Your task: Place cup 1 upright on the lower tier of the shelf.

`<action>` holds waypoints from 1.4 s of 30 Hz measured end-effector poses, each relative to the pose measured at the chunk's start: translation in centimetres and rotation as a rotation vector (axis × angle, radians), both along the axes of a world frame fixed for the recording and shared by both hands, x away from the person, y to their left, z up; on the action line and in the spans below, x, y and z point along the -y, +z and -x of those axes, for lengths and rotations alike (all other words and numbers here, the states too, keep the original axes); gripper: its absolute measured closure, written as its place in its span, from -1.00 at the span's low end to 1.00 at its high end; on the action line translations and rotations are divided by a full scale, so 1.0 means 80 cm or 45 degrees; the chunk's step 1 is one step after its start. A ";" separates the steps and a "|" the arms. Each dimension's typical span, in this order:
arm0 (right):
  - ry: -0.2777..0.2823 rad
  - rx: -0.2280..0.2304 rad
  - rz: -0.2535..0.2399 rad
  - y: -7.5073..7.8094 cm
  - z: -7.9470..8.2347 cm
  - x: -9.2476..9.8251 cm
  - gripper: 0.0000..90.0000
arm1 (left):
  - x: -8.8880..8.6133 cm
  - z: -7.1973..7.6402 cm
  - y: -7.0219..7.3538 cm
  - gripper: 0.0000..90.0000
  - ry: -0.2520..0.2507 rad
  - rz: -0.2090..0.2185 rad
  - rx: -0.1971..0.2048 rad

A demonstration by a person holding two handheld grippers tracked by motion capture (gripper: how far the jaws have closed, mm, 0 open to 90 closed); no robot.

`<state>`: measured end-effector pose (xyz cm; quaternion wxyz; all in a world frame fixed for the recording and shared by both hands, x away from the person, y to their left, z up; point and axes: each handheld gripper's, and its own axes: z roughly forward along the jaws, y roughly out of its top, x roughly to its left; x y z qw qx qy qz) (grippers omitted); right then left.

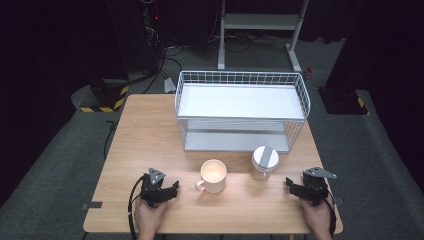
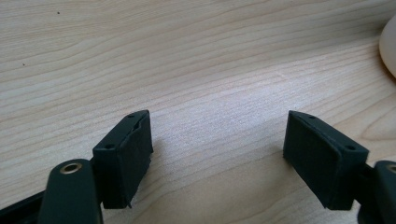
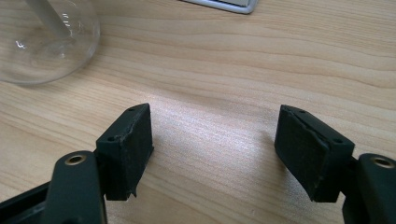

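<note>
A cream mug [image 1: 213, 175] stands near the table's front middle, its handle toward the left. To its right stands a clear glass jar [image 1: 264, 162] with a white and grey lid. My left gripper [image 1: 161, 190] rests low on the wood left of the mug, open, with bare table between its pads [image 2: 128, 158]; the mug's edge [image 2: 388, 46] shows at the far right of the left gripper view. My right gripper [image 1: 306, 189] sits right of the jar, open too, nothing between its pads [image 3: 130, 149]. The jar's glass base [image 3: 46, 37] appears upper left in the right gripper view.
A white wire rack [image 1: 241, 110] with two shelves stands at the back of the wooden table [image 1: 145, 140]. Beyond the table are cables and a metal stand's legs [image 1: 260, 30] on the dark floor.
</note>
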<state>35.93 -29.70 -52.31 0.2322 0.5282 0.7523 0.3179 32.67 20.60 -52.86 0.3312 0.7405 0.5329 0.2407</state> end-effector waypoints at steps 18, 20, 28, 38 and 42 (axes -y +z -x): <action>0.005 0.000 0.000 0.000 0.000 0.000 -0.40 | -0.001 -0.001 0.000 -0.45 0.004 0.004 -0.002; 0.011 -0.001 -0.001 0.000 -0.001 0.001 -0.42 | -0.002 -0.001 0.001 -0.45 -0.002 -0.006 -0.005; 0.054 -0.024 0.003 0.000 -0.001 -0.002 -0.62 | -0.001 0.000 0.001 -0.44 0.001 -0.002 -0.005; 0.041 -0.022 -0.001 0.000 0.001 -0.002 -0.64 | -0.001 0.000 0.001 -0.44 0.003 -0.002 -0.005; 0.042 0.003 -0.021 0.001 0.006 -0.002 -0.63 | -0.001 -0.001 0.001 -0.44 0.003 -0.002 -0.004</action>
